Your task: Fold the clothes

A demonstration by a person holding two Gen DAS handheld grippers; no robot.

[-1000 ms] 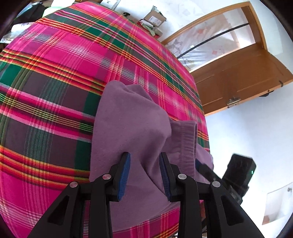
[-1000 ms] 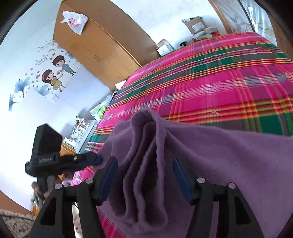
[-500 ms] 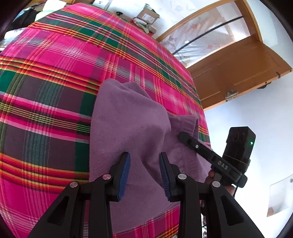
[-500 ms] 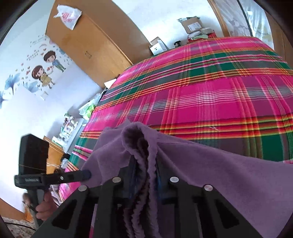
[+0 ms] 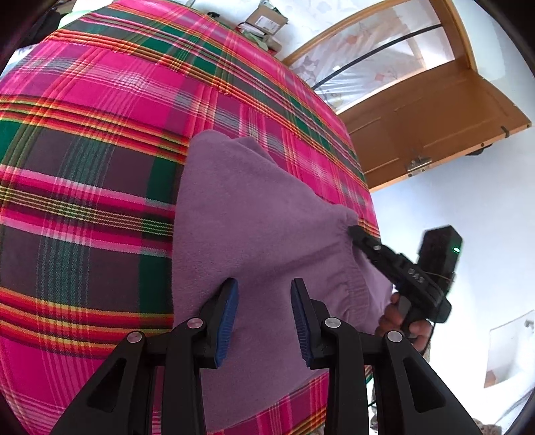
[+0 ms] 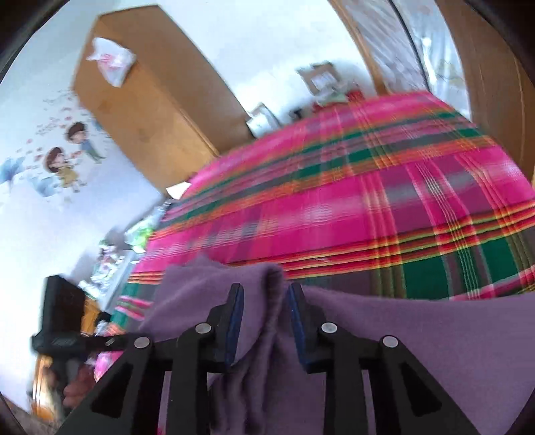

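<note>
A purple fleece garment (image 5: 250, 217) lies on a pink, green and red plaid bedspread (image 5: 83, 167). My left gripper (image 5: 264, 301) hovers over its near part, jaws half apart, with flat cloth below them and nothing pinched. My right gripper (image 5: 354, 231) bites the garment's right corner by the elastic waistband, and the cloth tents up to its tip. In the right wrist view a bunched fold of the garment (image 6: 274, 287) stands between the right gripper's (image 6: 264, 297) blue pads. Those jaws are opening a little while the fold stays caught.
A person's hand (image 5: 394, 321) holds the right gripper off the bed's right edge. A wooden door (image 5: 434, 117) and a cardboard box (image 5: 267, 20) stand beyond the bed. A wooden wardrobe (image 6: 150, 100) and clutter (image 6: 110, 261) line the left wall.
The right gripper went from wide open around the fold to closed on it, then lifted that corner; its jaws now stand a bit wider. The left gripper has stayed put.
</note>
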